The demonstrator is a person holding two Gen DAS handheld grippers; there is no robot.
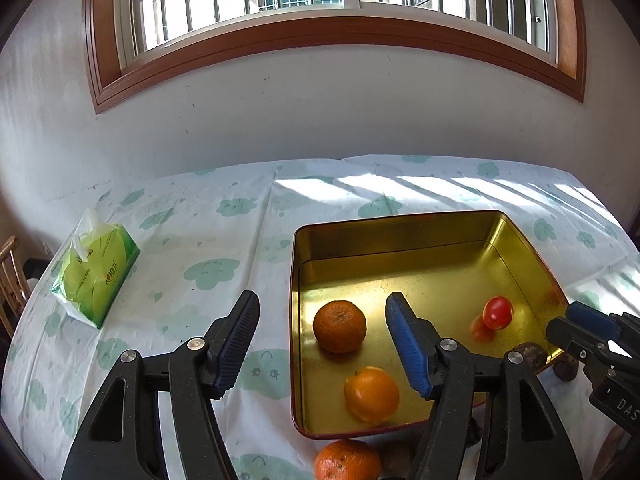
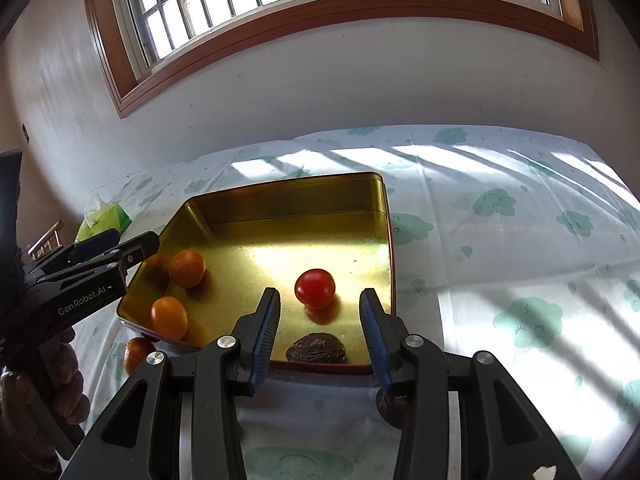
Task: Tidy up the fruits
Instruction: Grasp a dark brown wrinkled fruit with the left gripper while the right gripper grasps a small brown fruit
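Finds the left claw (image 1: 322, 298) partly open and gripping nothing, hanging over the near left edge of the shiny gold metal tin (image 1: 400, 220). Sees a bumpy dark-orange mandarin (image 1: 339, 326) just ahead of the tips, inside the tin, and a smooth bright orange (image 1: 372, 394) a bit nearer, beside the right finger. Spots another bumpy mandarin (image 1: 347, 462) out on the cloud-print tablecloth (image 1: 200, 220), close under the claw and not yet in the tin. Finds the right claw (image 2: 319, 294) partly open too, holding nothing, with a small shiny red tomato (image 2: 315, 288) straight ahead past the tips and a wrinkly dark brown fruit (image 2: 317, 347) lower down between the fingers, right by the tin's near wall. Spots one more dark fruit (image 2: 390, 404) on the cloth, partly hidden under the right finger. Probably means light, roundish fruit all over. Take the mandarins across the fat middle, squeezing gently on the soft peel. Go extra soft on the tomato: slippery skin, easy to squash, quick to roll. Expect a good grip on the wrinkly fruit. Finds no real long way on the round ones; shows the tin's mandarin with its stem dimple up. Looks a little wider than tall on the wrinkly fruit, long way running side to side across the claw.
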